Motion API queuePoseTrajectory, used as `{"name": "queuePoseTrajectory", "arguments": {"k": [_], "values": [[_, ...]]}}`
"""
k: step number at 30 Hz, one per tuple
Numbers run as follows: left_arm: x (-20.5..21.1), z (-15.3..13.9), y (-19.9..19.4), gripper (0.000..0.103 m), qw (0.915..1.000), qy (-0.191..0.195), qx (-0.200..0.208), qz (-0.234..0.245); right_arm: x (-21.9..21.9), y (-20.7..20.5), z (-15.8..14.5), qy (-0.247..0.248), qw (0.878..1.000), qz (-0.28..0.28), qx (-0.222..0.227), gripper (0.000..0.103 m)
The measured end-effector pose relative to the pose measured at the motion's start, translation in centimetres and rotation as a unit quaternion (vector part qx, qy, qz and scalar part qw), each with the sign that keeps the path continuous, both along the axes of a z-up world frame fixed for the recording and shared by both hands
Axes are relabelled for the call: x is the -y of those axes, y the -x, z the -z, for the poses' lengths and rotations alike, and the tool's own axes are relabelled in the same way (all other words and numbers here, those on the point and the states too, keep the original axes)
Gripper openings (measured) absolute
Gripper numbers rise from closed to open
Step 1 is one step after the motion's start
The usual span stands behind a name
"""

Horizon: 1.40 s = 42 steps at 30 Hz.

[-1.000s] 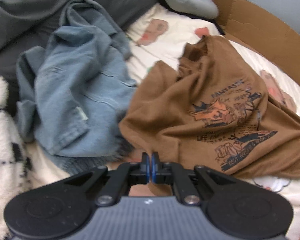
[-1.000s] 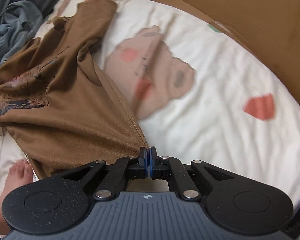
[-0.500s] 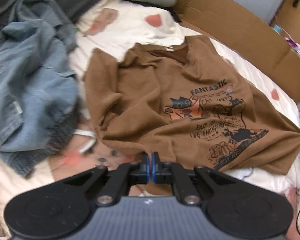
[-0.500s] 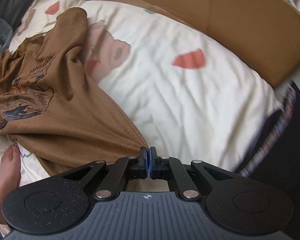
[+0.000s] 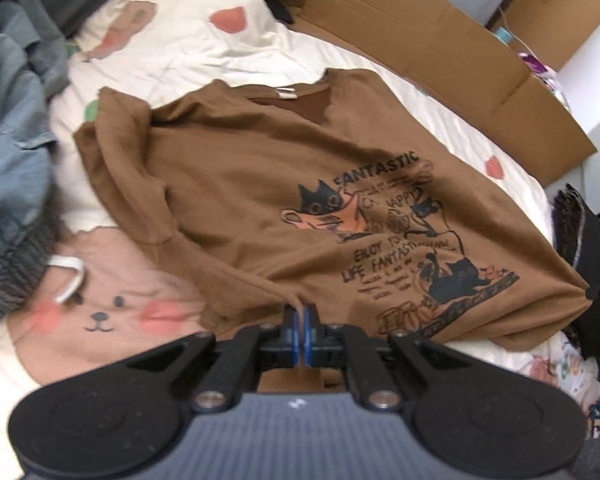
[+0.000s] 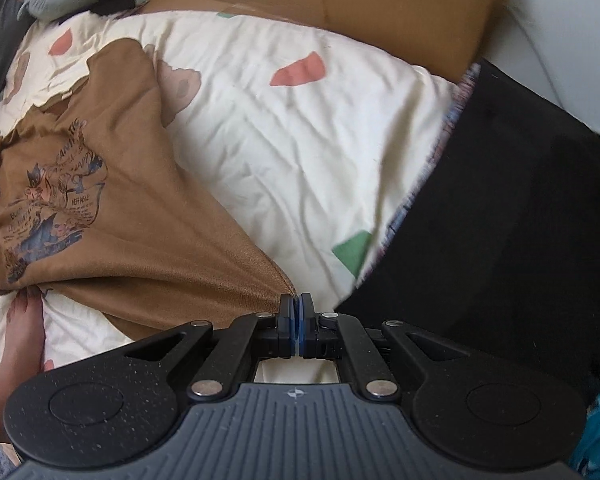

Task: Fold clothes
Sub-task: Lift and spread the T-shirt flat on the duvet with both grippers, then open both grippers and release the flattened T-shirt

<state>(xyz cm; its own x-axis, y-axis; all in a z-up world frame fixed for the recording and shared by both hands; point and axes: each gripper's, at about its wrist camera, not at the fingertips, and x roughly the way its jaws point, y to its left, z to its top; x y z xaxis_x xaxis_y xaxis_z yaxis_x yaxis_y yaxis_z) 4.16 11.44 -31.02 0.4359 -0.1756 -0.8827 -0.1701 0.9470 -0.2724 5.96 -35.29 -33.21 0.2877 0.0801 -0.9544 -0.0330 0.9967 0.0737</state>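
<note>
With both claws, left claw (image 5: 300,330) and right claw (image 6: 296,326), pinching the brown T-shirt (image 5: 260,184) hem, we spread it; next, lay it flat on the bed (image 6: 300,152).

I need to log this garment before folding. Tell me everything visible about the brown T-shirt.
The brown T-shirt is soft knit, print side up on the cream bedspread, collar far, one sleeve rumpled. Its print shows black cats and "FANTASTIC". The left gripper and right gripper pinch its hem corners, stretching it.
</note>
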Motion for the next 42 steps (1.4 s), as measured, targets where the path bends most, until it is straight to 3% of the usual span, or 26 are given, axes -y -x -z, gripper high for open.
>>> {"name": "queuePoseTrajectory", "arguments": {"k": [12,20,26,29,33,42], "values": [[-0.2,0.8,0.1,0.003,0.9997,0.01,-0.008,0.022,3.1,5.6,0.2,-0.017,0.997,0.076,-0.013,0.0],[-1.2,-1.1,1.6,0.003,0.9996,-0.004,-0.026,0.007,2.9,5.6,-1.0,-0.05,0.997,0.066,0.007,0.002],[-3.1,-1.5,3.6,0.003,0.9979,-0.018,-0.06,-0.014,2.5,3.9,-2.5,-0.064,0.996,0.051,0.044,0.004],[-3.5,-1.5,4.3,0.003,0.9969,-0.027,-0.072,-0.014,1.7,2.7,-2.5,-0.067,0.995,0.038,0.058,0.013],[-4.1,-1.5,5.5,0.003,0.9947,-0.047,-0.09,-0.019,0.7,0.7,-2.0,-0.085,0.993,0.037,0.072,0.018],[-5.8,-2.4,8.6,0.003,0.9886,-0.071,-0.124,-0.048,-3.4,-4.3,-0.1,-0.106,0.99,-0.013,0.091,0.018]]}}
